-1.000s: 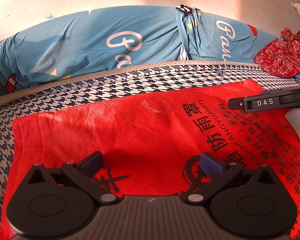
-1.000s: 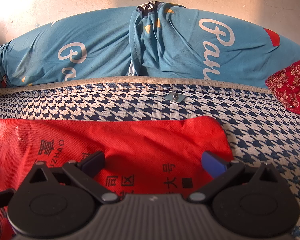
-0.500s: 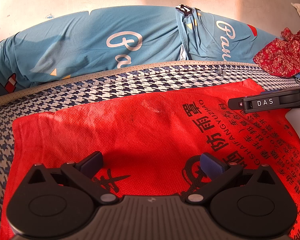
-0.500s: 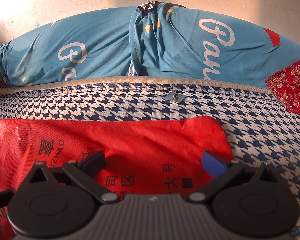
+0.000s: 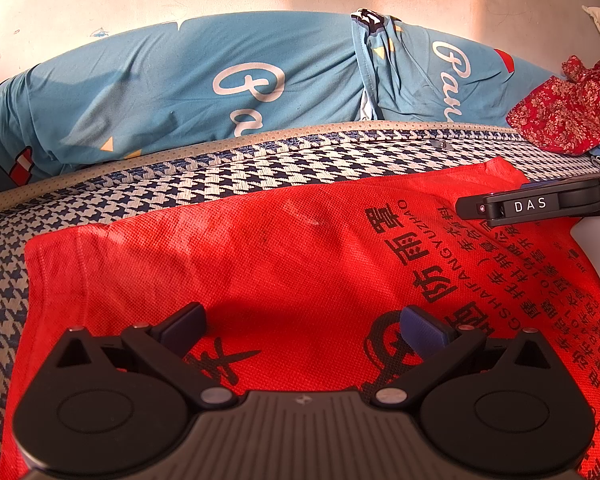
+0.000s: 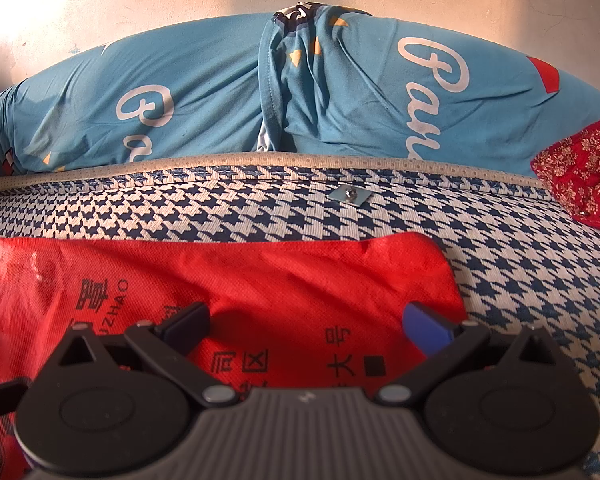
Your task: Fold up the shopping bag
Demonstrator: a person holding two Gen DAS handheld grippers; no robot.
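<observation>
Red woven shopping bag (image 5: pixel 284 272) lies flat on the houndstooth bed (image 6: pixel 520 264), long axis running 9 to 3 o'clock. Left claw (image 5: pixel 302 326) and right claw (image 6: pixel 306 326) both gape wide, empty, directly above it; right claw nearer the 3 o'clock edge.

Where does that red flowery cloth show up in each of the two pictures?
Left wrist view: the red floral cloth lies far right, upper part, past the red shopping bag.
Right wrist view: the cloth sits at the right edge, mid-height, on the houndstooth mat.
Shared landmark: the blue pillow with white script, along the wall.
</observation>
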